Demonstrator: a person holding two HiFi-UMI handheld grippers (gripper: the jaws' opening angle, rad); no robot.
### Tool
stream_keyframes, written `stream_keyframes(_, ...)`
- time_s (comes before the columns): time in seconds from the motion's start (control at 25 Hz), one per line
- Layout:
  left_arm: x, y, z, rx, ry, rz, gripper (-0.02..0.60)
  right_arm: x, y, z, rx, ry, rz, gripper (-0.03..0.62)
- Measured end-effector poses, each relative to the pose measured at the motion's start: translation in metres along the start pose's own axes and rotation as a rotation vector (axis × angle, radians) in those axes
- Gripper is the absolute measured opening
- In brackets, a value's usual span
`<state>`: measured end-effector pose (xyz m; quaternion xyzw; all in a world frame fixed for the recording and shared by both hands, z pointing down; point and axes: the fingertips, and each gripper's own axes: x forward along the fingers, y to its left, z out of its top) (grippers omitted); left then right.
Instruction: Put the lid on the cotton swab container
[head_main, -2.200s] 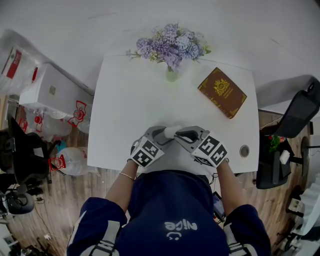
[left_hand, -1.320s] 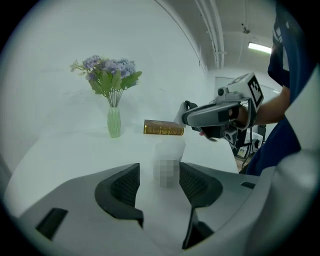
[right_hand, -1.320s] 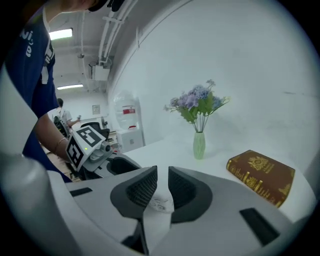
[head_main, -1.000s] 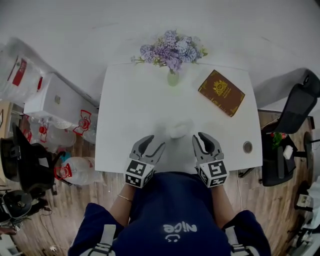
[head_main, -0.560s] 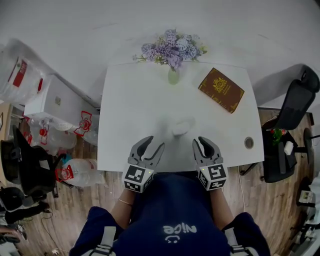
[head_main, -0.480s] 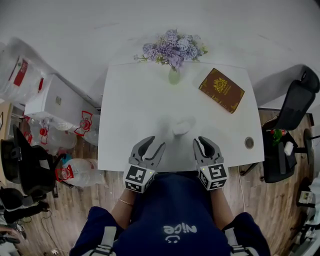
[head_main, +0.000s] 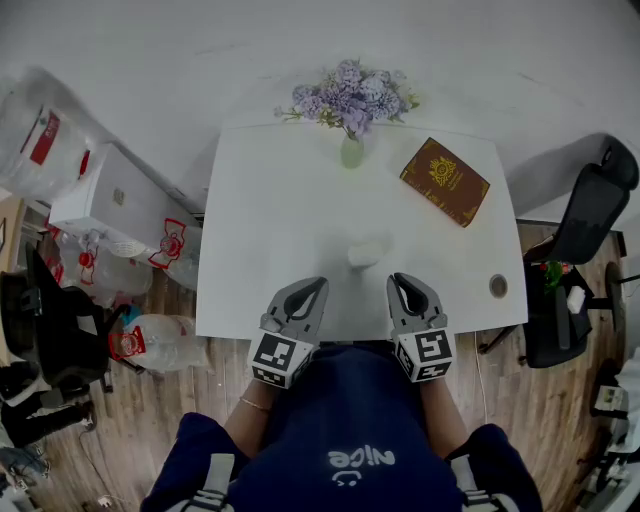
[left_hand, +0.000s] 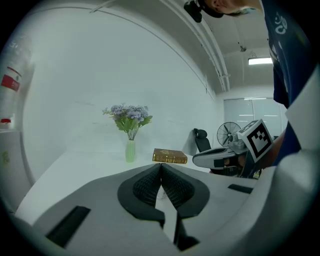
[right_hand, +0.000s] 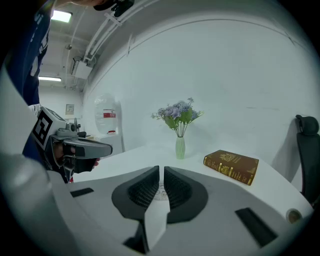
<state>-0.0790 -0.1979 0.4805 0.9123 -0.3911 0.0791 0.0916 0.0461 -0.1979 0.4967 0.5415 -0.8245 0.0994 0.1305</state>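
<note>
Beyond both closed jaws, untouched: cotton swab container (head_main: 367, 252).

White table (head_main: 270, 200), seen from above. Far edge: green vase (head_main: 352, 152) of purple flowers (head_main: 350, 98). Brown book with gold emblem (head_main: 444, 181) lies flat at the far right, angled. Cotton swab container (head_main: 368, 251) sits near table centre, small and whitish, lid state unclear. Left gripper (head_main: 318, 285) at the near edge, jaws closing right together, nothing between them. Right gripper (head_main: 401, 282) beside it, jaws together, empty. Both are short of the container, not touching it. Cable hole (head_main: 498, 286) at the near right corner. Black office chair (head_main: 592, 225) to the right, water jug (head_main: 150, 338) on the floor to the left.
</note>
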Motion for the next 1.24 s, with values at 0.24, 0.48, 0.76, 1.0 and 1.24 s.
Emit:
stream_keyframes(0.24,0.000,-0.007,0.000,0.020,0.006,-0.006,0.020,-0.002,0.000,-0.001,-0.025,0.012,-0.008,0.058)
stream_keyframes(0.48,0.001,-0.009,-0.002,0.024,0.011,-0.001,0.020,-0.004,-0.001,-0.003,-0.032,0.021,-0.015,0.057)
stream_keyframes(0.76,0.005,-0.012,-0.006,0.019,0.027,-0.002,0.020,-0.006,-0.004,-0.007,-0.038,0.028,-0.015,0.057)
stream_keyframes(1.0,0.007,-0.013,-0.011,0.020,0.040,0.000,0.020,-0.010,-0.009,-0.008,-0.040,0.030,-0.024,0.055)
stream_keyframes(1.24,0.011,-0.015,-0.013,0.022,0.042,0.002,0.020,-0.011,-0.014,-0.007,-0.050,0.025,-0.027,0.055)
